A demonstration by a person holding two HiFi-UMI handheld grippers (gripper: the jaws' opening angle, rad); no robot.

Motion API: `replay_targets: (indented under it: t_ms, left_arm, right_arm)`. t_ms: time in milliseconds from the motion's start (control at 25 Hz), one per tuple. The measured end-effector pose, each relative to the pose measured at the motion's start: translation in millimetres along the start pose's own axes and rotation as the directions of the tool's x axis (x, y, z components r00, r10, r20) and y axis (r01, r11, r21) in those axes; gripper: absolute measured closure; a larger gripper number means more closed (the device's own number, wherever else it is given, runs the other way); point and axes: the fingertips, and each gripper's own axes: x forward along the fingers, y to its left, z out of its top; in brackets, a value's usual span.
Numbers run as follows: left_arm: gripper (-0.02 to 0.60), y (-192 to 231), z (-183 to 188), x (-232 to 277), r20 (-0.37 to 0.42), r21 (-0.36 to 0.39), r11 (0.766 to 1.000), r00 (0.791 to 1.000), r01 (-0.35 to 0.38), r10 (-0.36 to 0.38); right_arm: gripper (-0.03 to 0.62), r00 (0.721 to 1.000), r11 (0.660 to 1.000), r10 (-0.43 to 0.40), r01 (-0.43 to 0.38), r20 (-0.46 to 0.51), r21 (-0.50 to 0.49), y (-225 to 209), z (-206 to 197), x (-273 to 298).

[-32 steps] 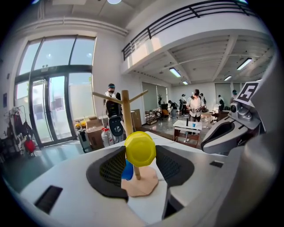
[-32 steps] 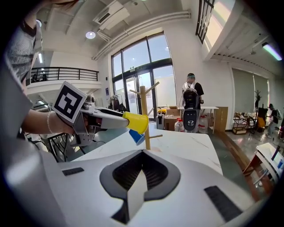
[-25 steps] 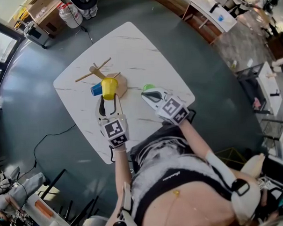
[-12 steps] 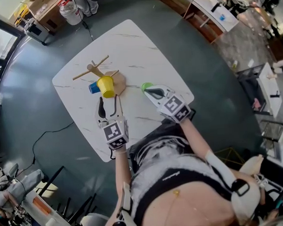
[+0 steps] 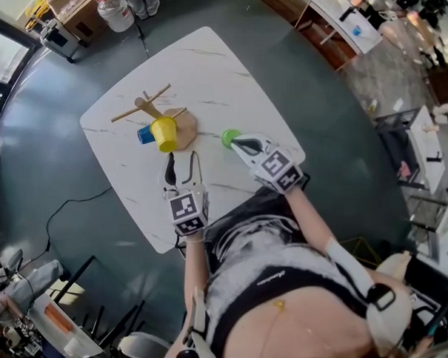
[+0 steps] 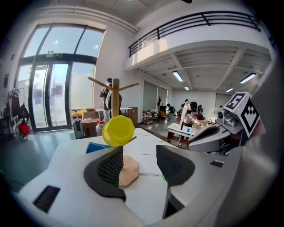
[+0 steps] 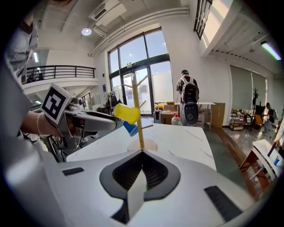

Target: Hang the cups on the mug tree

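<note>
Plainly the last cup is the step in hand: nearest the person, the left gripper (image 5: 182,160) hovers over the white marble-patterned table (image 5: 227,70), its jaws just eased inward yet apart with nothing between them. The right gripper (image 5: 242,144) is clenched tight with its tips at the small green plastic cup (image 5: 228,138), possibly nipping the rim; its own view hides the cup almost wholly, and only the head view places it there. Beyond, the wooden mug tree (image 5: 148,109) already carries the yellow plastic cup (image 5: 163,133) and the blue plastic cup (image 5: 144,133), so I'd judge the next move needs the green one lifted onto a free peg.
</note>
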Motion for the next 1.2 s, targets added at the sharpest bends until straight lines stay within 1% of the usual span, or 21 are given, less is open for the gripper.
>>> replay_targets:
  t_ms: [80, 160, 240, 280, 320, 440, 600, 720, 760, 840, 880, 1000, 1120, 1200]
  left_arm:
    - [0.353, -5.5, -2.6, 2.7, -0.005, -0.003, 1.0, 1.0, 0.007, -0.007]
    - [0.384, -10.7, -4.1, 5.2, -0.01, -0.001, 1.0, 1.0, 0.011, -0.011]
    - [0.398, -16.5, -5.5, 7.8, -0.013, -0.005, 1.0, 1.0, 0.019, -0.019]
    - [0.427, -19.4, -6.0, 9.0, -0.014, -0.01, 1.0, 1.0, 0.023, -0.023]
    - [0.433, -22.2, -6.6, 10.1, -0.016, -0.015, 1.0, 0.999, 0.027, -0.028]
    - [0.433, -31.6, -11.4, 14.2, -0.036, -0.028, 0.999, 0.998, 0.046, -0.047]
    - [0.434, -44.1, -18.5, 18.9, -0.064, -0.045, 0.996, 0.995, 0.072, -0.074]
    - [0.433, -49.9, -23.0, 22.6, -0.075, -0.06, 0.995, 0.993, 0.081, -0.086]
    - [0.433, -50.9, -24.7, 24.0, -0.078, -0.068, 0.994, 0.993, 0.084, -0.089]
    - [0.434, -51.9, -28.1, 26.4, -0.087, -0.074, 0.994, 0.992, 0.085, -0.091]
    - [0.434, -52.2, -29.6, 27.6, -0.093, -0.07, 0.994, 0.992, 0.084, -0.091]
    - [0.433, -53.2, -32.6, 31.8, -0.109, -0.063, 0.994, 0.99, 0.086, -0.093]
    - [0.433, -54.0, -35.3, 35.1, -0.117, -0.082, 0.993, 0.988, 0.088, -0.098]
    - [0.433, -53.8, -37.1, 37.0, -0.122, -0.089, 0.992, 0.988, 0.087, -0.098]
  right_arm:
    - [0.592, 1.0, 1.0, 0.009, -0.009, -0.007, -0.003, -1.2, -2.0, 1.0]
    - [0.592, 1.0, 1.0, 0.012, -0.012, -0.018, -0.012, -3.9, -4.7, 2.2]
    - [0.592, 0.999, 1.0, 0.008, -0.009, -0.034, -0.027, -8.5, -8.7, 4.2]
    - [0.591, 0.999, 0.999, 0.007, -0.008, -0.043, -0.033, -11.1, -11.1, 5.7]
    - [0.58, 0.999, 0.999, 0.009, -0.011, -0.054, -0.036, -13.6, -13.9, 7.4]
    - [0.545, 0.996, 0.999, 0.023, -0.026, -0.089, -0.032, -20.0, -21.7, 13.8]
    - [0.526, 0.991, 0.999, 0.04, -0.044, -0.127, -0.031, -25.3, -27.1, 24.2]
    - [0.495, 0.985, 0.998, 0.047, -0.053, -0.164, -0.034, -28.3, -33.5, 31.8]
    - [0.475, 0.983, 0.998, 0.048, -0.055, -0.177, -0.035, -29.5, -36.4, 34.3]
    - [0.465, 0.978, 0.998, 0.048, -0.058, -0.203, -0.04, -32.0, -42.6, 39.1]
    - [0.451, 0.975, 0.997, 0.046, -0.058, -0.218, -0.046, -33.6, -45.8, 41.5]
    - [0.379, 0.961, 0.995, 0.046, -0.067, -0.274, -0.069, -37.8, -57.7, 47.1]
    - [0.357, 0.943, 0.993, 0.065, -0.094, -0.325, -0.076, -36.5, -70.0, 50.8]
    - [0.347, 0.935, 0.99, 0.062, -0.103, -0.349, -0.099, -36.5, -75.6, 53.9]
